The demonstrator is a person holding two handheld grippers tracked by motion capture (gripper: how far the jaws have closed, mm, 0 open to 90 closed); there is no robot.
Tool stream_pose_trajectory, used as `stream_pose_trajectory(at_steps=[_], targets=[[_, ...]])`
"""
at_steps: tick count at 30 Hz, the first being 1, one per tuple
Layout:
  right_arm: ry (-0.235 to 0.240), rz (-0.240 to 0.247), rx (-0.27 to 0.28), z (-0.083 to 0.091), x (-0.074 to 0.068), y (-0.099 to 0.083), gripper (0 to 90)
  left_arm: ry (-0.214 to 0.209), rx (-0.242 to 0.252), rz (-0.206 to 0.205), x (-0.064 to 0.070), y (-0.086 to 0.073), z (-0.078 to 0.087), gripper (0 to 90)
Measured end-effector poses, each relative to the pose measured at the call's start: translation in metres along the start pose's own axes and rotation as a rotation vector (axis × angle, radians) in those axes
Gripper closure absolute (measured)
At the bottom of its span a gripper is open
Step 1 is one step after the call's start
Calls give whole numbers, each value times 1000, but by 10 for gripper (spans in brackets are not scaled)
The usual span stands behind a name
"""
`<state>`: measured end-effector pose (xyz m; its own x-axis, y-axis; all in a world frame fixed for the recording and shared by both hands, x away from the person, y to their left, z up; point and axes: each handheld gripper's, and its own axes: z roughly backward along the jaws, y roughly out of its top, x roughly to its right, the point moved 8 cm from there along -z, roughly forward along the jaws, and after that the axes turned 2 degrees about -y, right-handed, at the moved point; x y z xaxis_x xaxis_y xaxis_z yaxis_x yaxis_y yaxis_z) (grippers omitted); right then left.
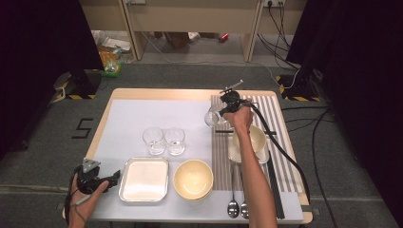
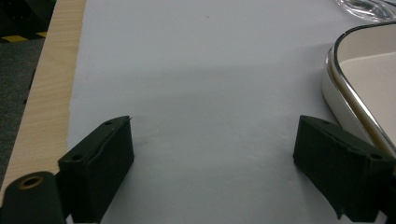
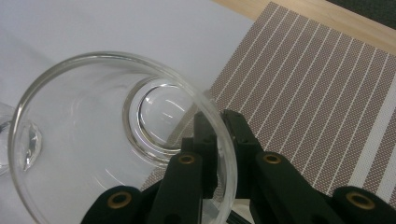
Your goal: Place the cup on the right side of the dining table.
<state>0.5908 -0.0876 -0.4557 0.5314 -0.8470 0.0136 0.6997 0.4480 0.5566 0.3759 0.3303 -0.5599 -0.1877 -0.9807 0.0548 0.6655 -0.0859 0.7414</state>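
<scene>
My right gripper (image 1: pixel 220 113) holds a clear drinking glass (image 1: pixel 212 117) by its rim, at the left edge of the striped placemat (image 1: pixel 280 142). In the right gripper view the glass (image 3: pixel 116 135) hangs tilted, one jaw inside the rim and one outside, with the gripper (image 3: pixel 219 128) shut on it. Two more clear glasses (image 1: pixel 154 140) (image 1: pixel 174 140) stand side by side mid-table. My left gripper (image 1: pixel 113 179) rests open near the table's front left, just left of a metal tray (image 1: pixel 144 179). In its own view the left gripper (image 2: pixel 212 140) has nothing between its jaws, with the tray's rim (image 2: pixel 348 88) beside the right jaw.
A yellow bowl (image 1: pixel 193 178) sits right of the tray. A cream bowl (image 1: pixel 254 138) on a square plate lies on the placemat under my right forearm. Two spoons (image 1: pixel 237 207) and black chopsticks (image 1: pixel 274 187) lie at the front right. The white mat (image 1: pixel 142 114) covers the left part.
</scene>
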Motion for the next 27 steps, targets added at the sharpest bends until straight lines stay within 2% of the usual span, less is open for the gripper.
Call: stream_pose_trajectory(at_steps=[9, 18, 27], targets=[[-23, -21, -28, -13, 11, 1, 854, 0, 0, 0, 0, 0, 0, 112], [-50, -36, -44, -18, 19, 1, 854, 0, 1, 0, 0, 0, 0, 112], [-56, -40, -59, -24, 20, -1, 853, 1, 0, -2, 0, 0, 0, 112]])
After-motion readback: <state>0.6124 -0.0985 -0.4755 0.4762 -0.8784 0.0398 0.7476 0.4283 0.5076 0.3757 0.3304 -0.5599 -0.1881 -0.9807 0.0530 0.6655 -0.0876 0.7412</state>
